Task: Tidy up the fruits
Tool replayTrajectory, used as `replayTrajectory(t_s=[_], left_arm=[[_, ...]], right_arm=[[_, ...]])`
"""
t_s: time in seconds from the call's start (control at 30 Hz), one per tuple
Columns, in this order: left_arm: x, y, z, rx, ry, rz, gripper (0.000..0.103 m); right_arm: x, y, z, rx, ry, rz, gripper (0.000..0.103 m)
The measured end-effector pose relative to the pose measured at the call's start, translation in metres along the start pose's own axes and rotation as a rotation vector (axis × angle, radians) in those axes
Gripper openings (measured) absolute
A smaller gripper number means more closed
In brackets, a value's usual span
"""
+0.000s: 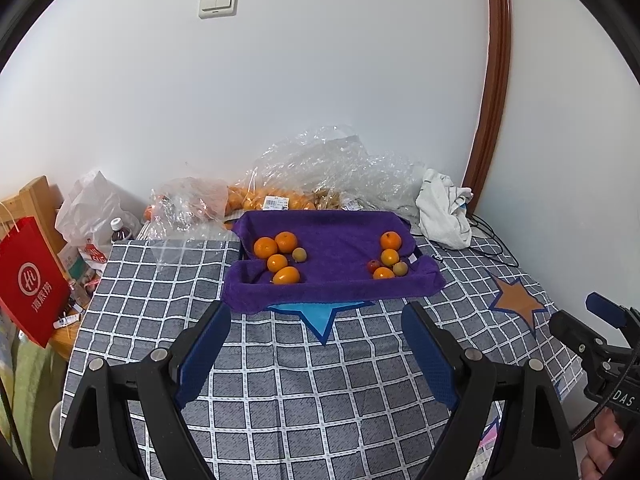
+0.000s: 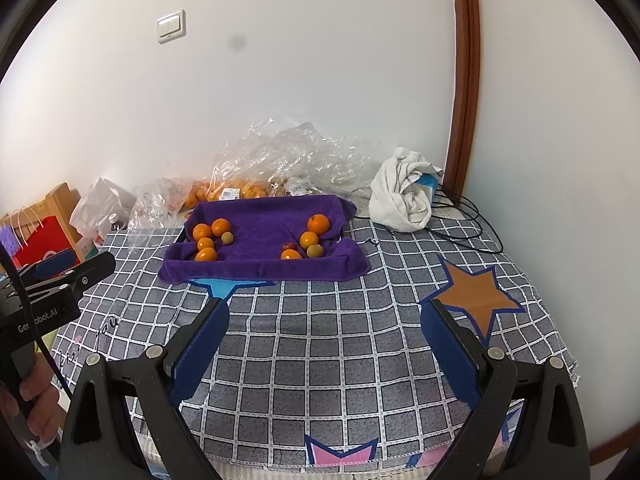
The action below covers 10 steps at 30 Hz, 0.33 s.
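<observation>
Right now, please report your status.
Both hand-held grippers, left and right, open, empty. Fruits in two clusters on purple towel. Nothing in the way.

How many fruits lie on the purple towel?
10. Five lie at the left end of the purple towel, around this orange; five at the right end, around this one. Others may be hidden.

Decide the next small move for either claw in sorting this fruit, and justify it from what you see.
Probably ease the left claw forward toward the left fruit cluster in the purple towel-lined tray. Both claws are open, empty and short of the tray, and a small greenish fruit sits among the oranges there.
</observation>
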<state>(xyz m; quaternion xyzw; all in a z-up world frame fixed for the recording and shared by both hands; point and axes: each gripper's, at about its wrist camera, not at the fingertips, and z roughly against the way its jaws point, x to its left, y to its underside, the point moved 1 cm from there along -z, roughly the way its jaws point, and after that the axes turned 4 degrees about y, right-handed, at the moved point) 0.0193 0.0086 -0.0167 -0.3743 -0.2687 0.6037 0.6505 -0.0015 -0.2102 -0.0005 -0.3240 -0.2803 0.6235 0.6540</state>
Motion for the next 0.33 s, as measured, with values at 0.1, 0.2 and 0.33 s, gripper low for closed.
replayTrajectory(t_s=[0.1,0.2,0.33], left_arm=[[-0.001,0.001,-0.001,0.000,-0.004,-0.008,0.087],[0.001,0.000,-0.004,-0.002,-0.006,-0.010,0.088],[0.004,0.000,-0.009,-0.002,-0.006,-0.025,0.091]], right_arm=[[0.000,-0.001,-0.001,-0.002,-0.008,-0.010,0.096],[0.002,-0.001,-0.004,-0.005,-0.018,-0.013,0.096],[0.008,0.000,-0.011,0.001,-0.029,-0.007,0.096]])
